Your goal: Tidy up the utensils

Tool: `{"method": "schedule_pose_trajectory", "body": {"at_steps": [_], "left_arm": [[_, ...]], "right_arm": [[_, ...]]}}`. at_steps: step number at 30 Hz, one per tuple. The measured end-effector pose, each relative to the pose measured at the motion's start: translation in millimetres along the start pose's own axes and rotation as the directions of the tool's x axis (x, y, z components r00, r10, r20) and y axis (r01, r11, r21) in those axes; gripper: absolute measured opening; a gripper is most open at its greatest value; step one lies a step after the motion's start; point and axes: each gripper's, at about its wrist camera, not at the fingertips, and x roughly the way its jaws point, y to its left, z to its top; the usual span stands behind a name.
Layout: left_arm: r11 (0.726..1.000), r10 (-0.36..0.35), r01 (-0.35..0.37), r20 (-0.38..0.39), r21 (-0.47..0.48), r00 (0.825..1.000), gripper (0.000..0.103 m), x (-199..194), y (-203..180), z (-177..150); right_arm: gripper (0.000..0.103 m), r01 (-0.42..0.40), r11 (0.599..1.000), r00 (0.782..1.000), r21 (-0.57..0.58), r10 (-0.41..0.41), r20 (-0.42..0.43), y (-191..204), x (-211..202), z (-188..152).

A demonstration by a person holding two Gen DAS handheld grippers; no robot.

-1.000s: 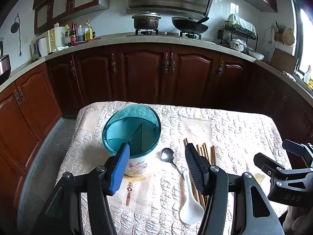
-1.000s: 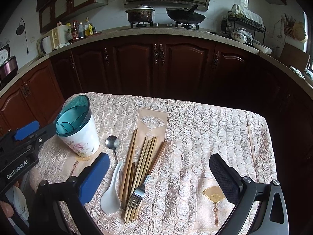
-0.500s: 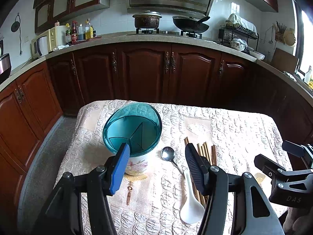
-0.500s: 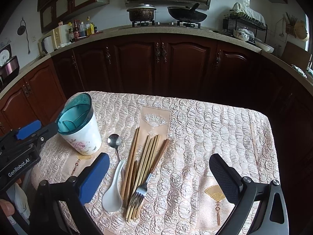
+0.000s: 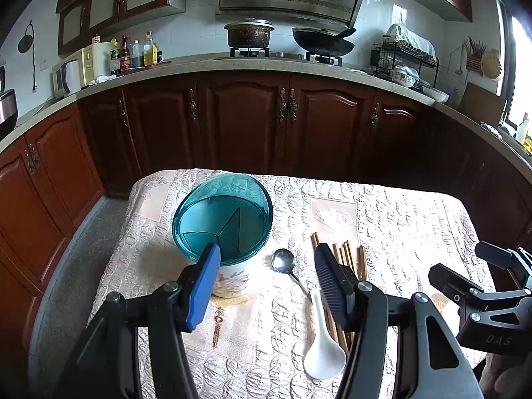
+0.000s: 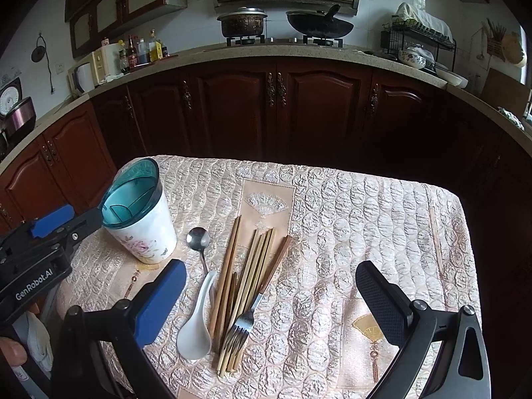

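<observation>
A white floral utensil holder with a teal divided insert point(image 5: 229, 226) point(image 6: 139, 222) stands upright at the table's left. To its right lie a metal spoon point(image 5: 284, 262) point(image 6: 198, 239), a white ceramic spoon point(image 5: 322, 345) point(image 6: 196, 319), a bundle of wooden chopsticks point(image 6: 246, 279) point(image 5: 352, 256) and a metal fork point(image 6: 241, 326). My left gripper point(image 5: 266, 276) is open and empty, just in front of the holder and spoons. My right gripper point(image 6: 272, 299) is open and empty, above the near ends of the chopsticks and fork.
The table carries a quilted beige cloth point(image 6: 349, 226). One loose chopstick point(image 6: 435, 239) lies near its right edge. Dark wooden cabinets point(image 5: 249, 123) and a counter with stove, pots and a dish rack stand behind. Floor shows at the left point(image 5: 69, 266).
Both views have shifted slightly; the right gripper has drawn a little closer to the table. Both grippers stay open and nothing on the table has moved.
</observation>
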Motion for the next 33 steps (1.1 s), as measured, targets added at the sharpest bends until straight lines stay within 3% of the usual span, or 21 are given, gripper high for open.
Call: {"method": "schedule_pose_trajectory", "body": {"at_steps": [12, 33], "left_arm": [[1.000, -0.007, 0.007, -0.004, -0.003, 1.000, 0.060, -0.2, -0.4, -0.1], [1.000, -0.017, 0.017, -0.017, -0.005, 1.000, 0.060, 4.3, -0.2, -1.9]], "right_arm": [[0.103, -0.064, 0.998, 0.998, 0.018, 0.064, 0.018, -1.9, -2.3, 0.0], [0.103, -0.009, 1.000, 1.000, -0.024, 0.009, 0.007, -0.7, 1.5, -1.2]]}}
